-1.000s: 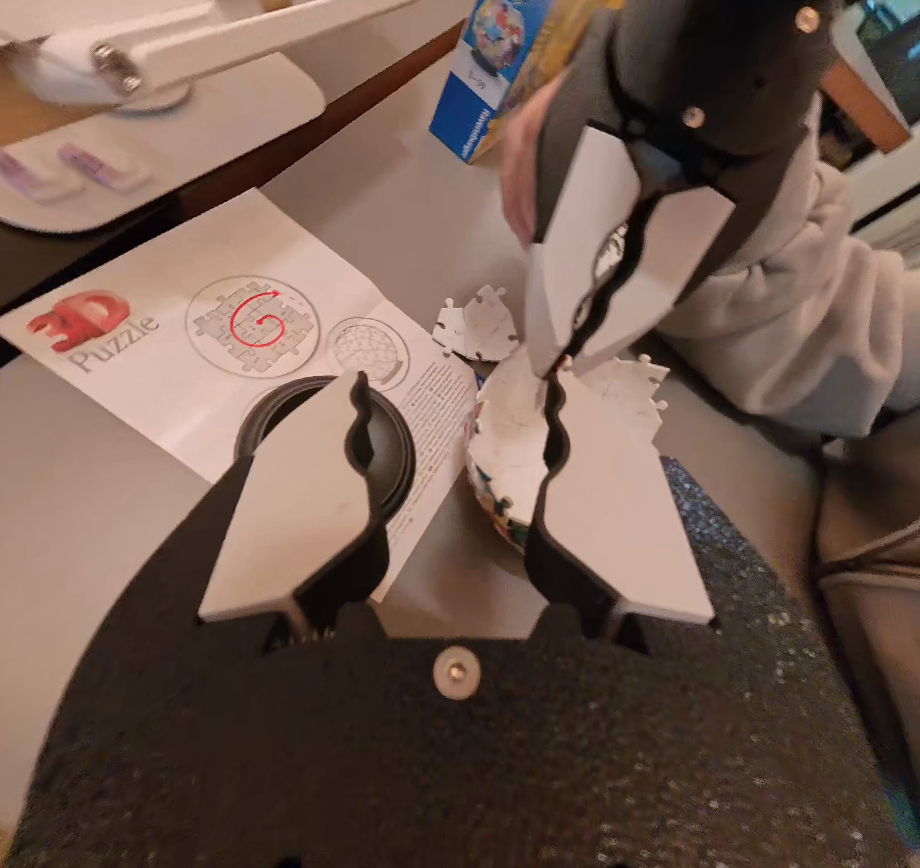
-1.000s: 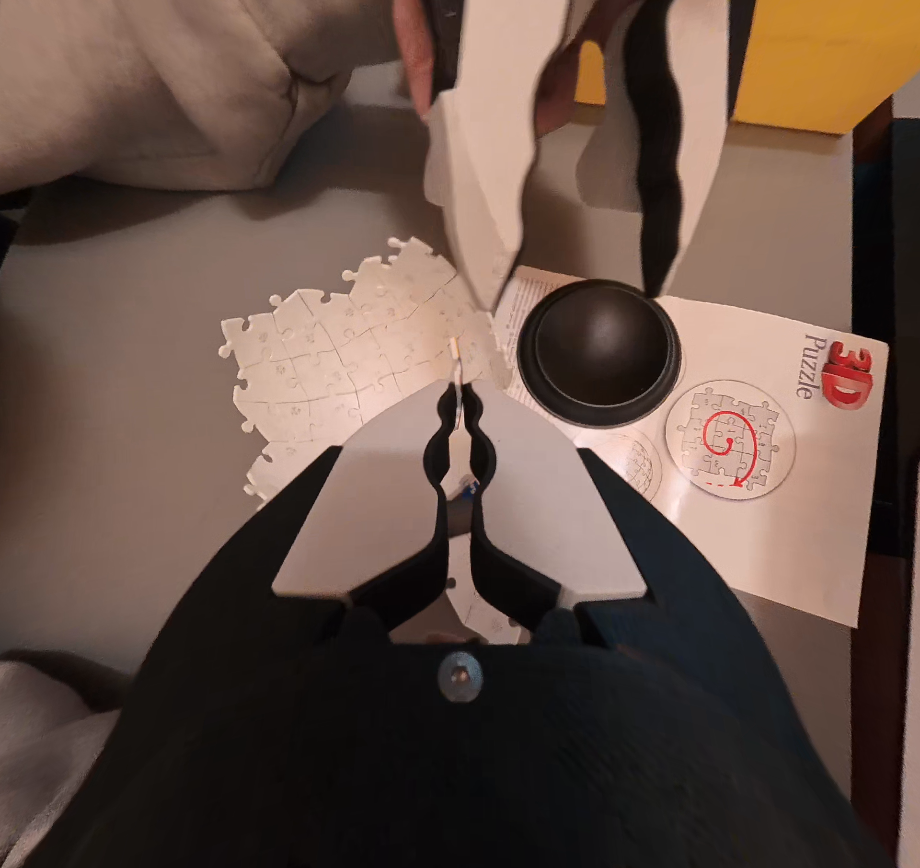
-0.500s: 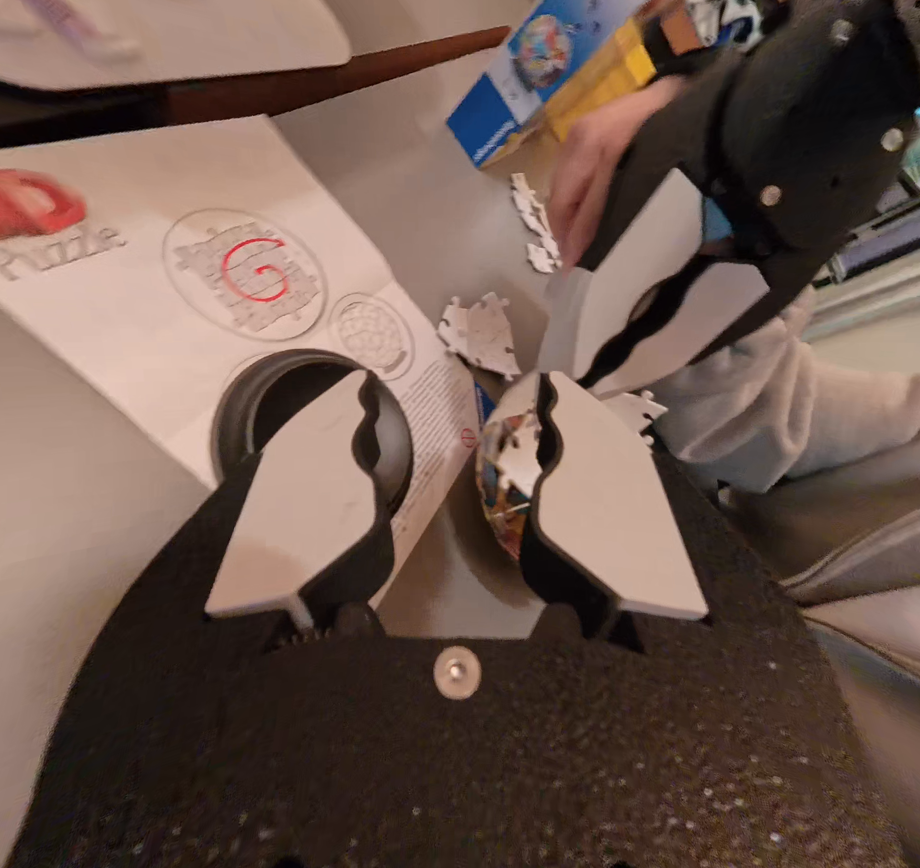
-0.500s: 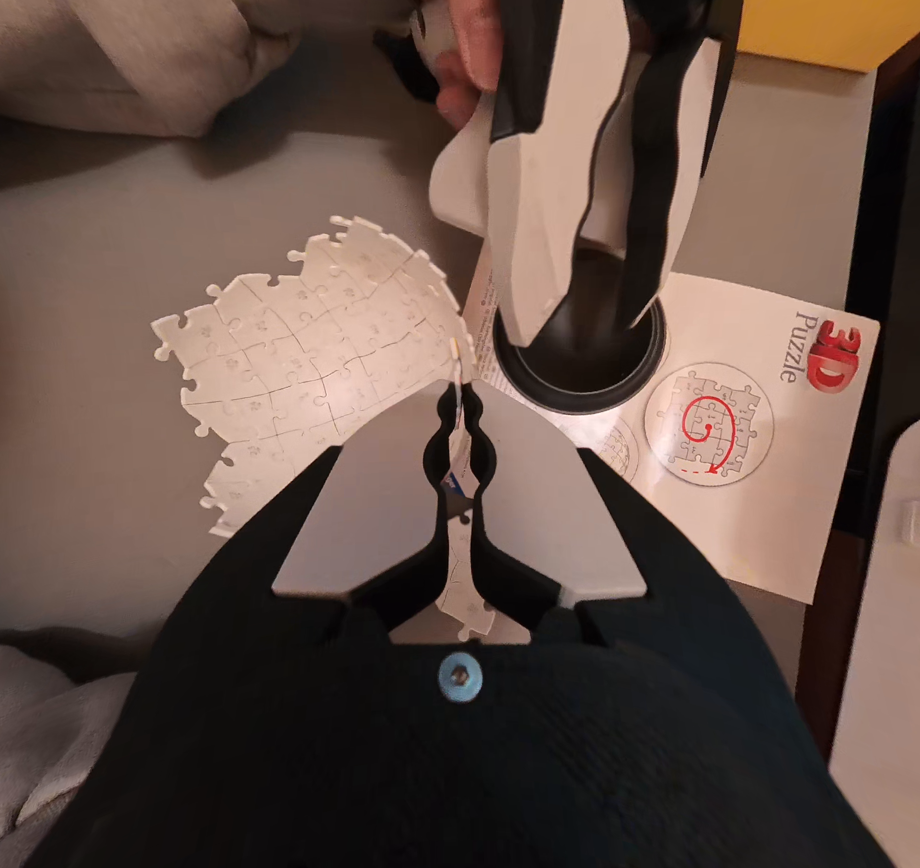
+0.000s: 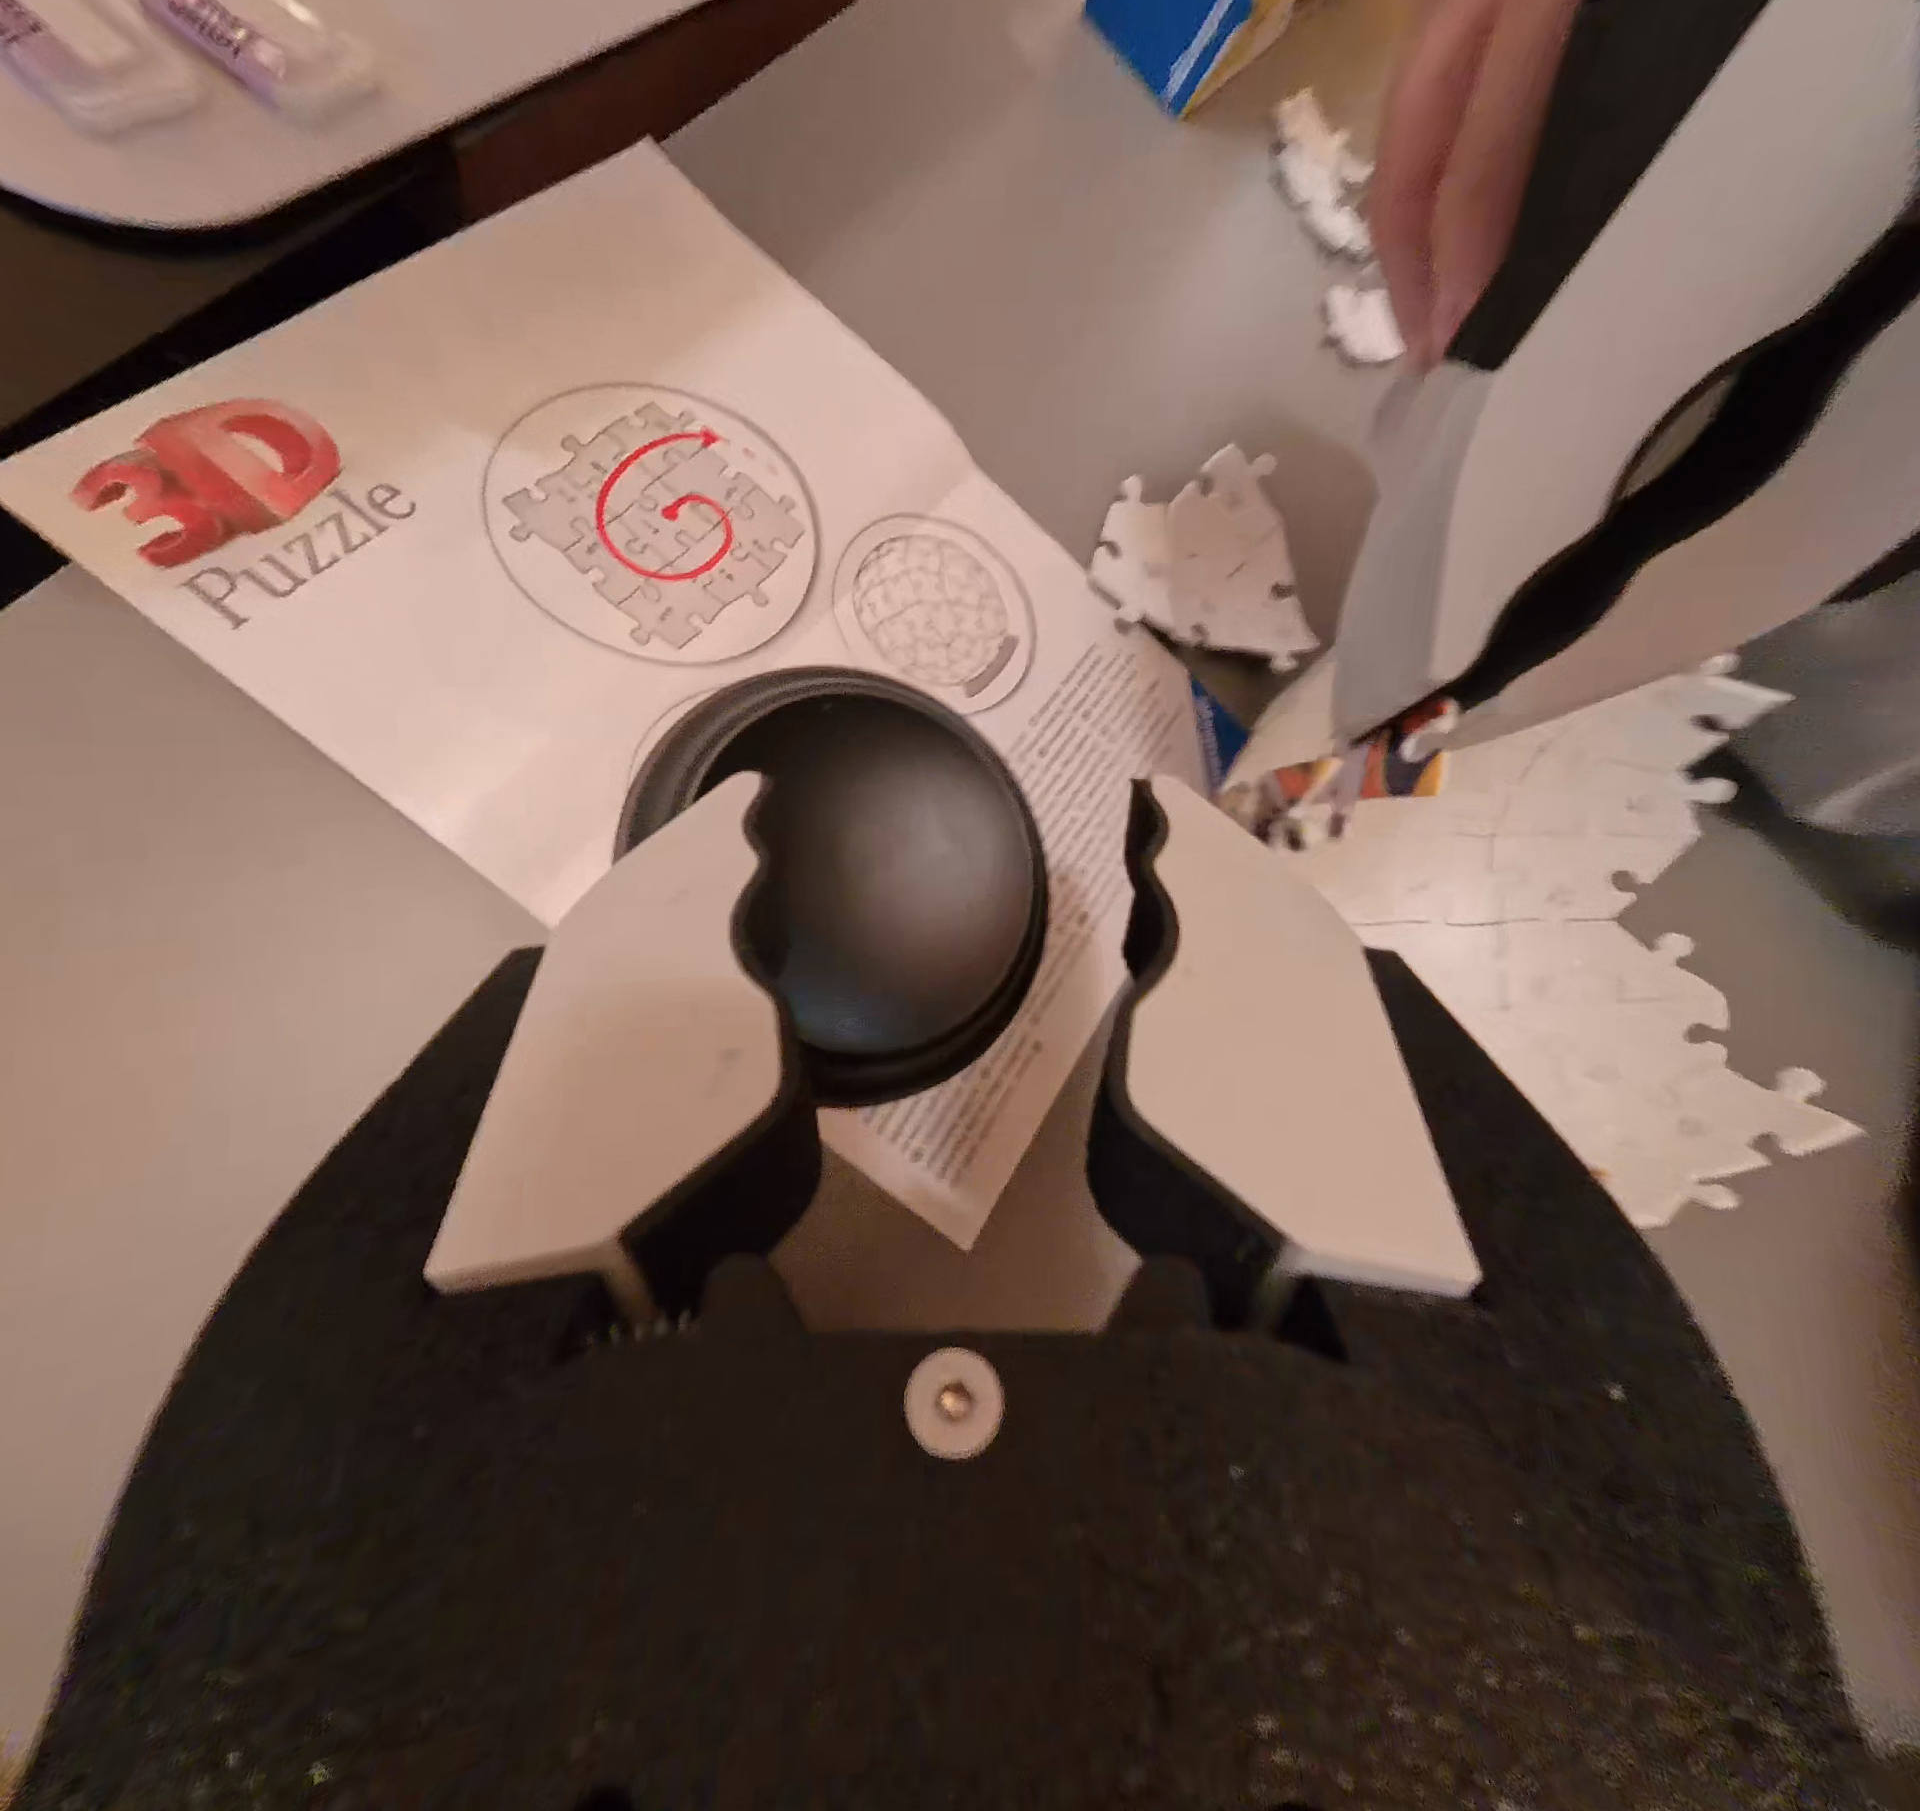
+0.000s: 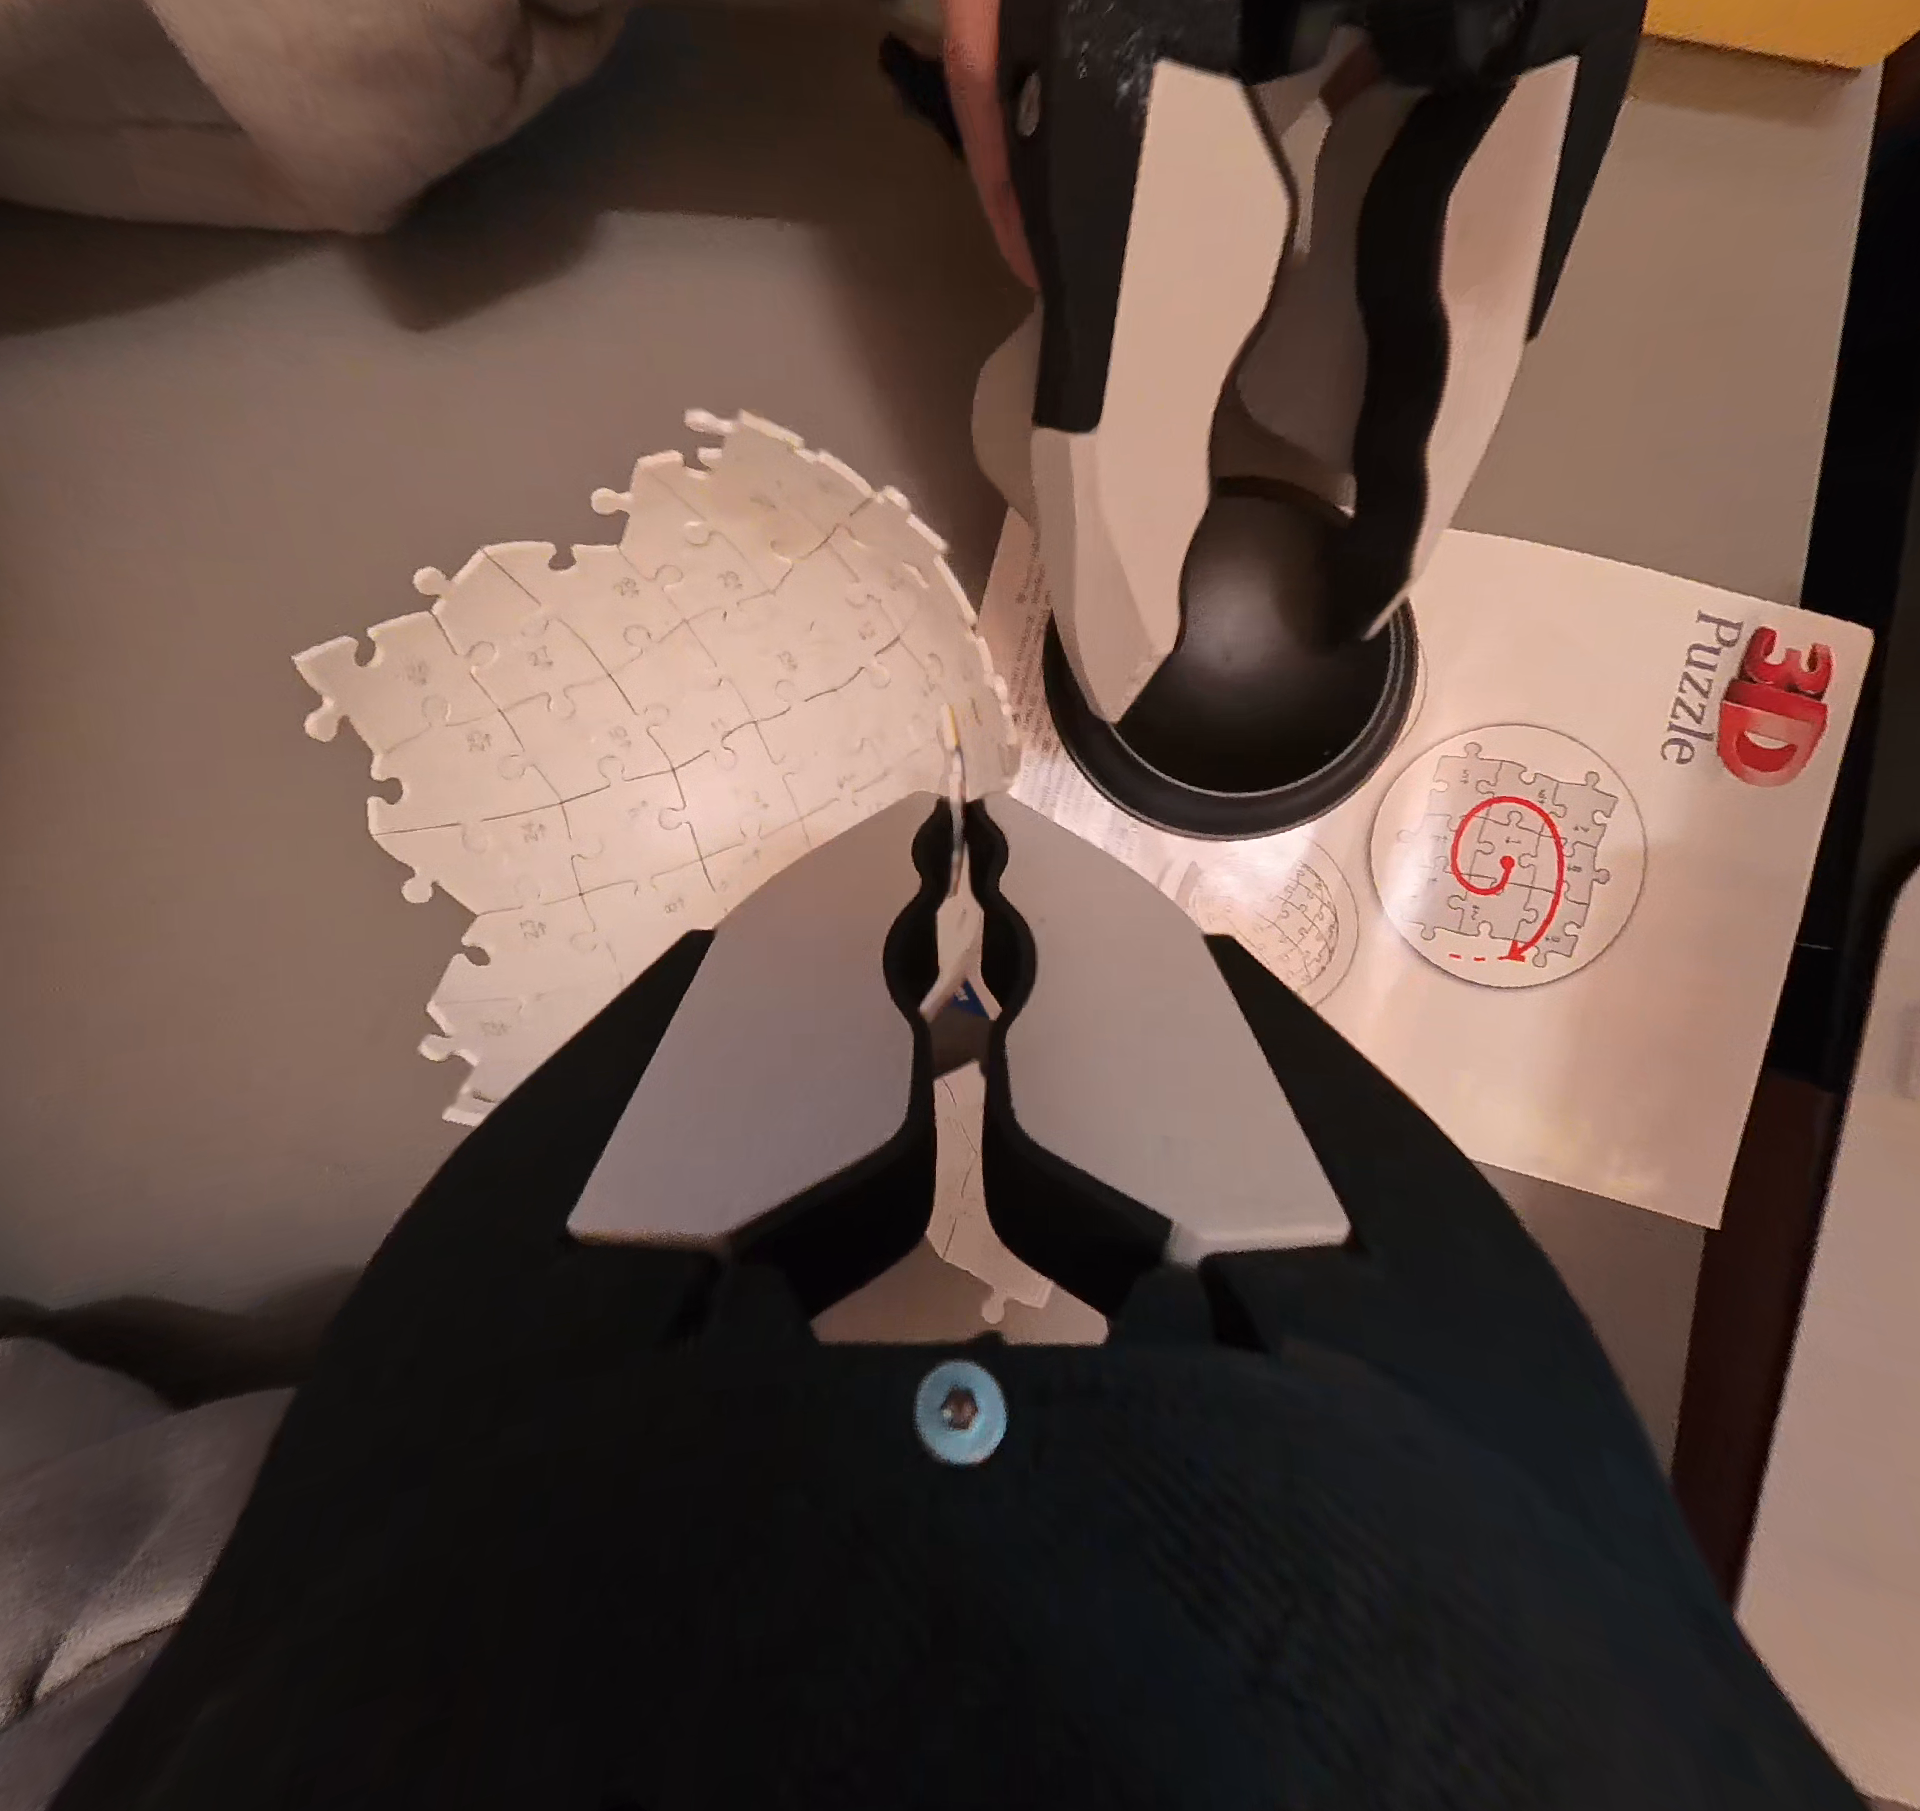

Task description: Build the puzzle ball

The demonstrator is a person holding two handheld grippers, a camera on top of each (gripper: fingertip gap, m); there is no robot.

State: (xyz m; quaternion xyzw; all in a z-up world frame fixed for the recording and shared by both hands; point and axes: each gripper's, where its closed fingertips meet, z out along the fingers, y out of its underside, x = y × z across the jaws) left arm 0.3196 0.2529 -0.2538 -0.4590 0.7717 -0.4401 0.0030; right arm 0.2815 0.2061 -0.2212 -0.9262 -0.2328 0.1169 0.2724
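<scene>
Swinging off the curved puzzle shell [image 6: 665,743] and over to the black stand [image 5: 894,888] on the instruction sheet [image 5: 499,473], left gripper [image 5: 940,805] now spread wide, straddling the dome without touching. Pinching the shell's rim, right gripper [image 6: 961,826] clamped tight, unchanged. Probably means: fetching the stand to seat the half-built ball.

Dim warm light, motion blur, fisheye edges
</scene>
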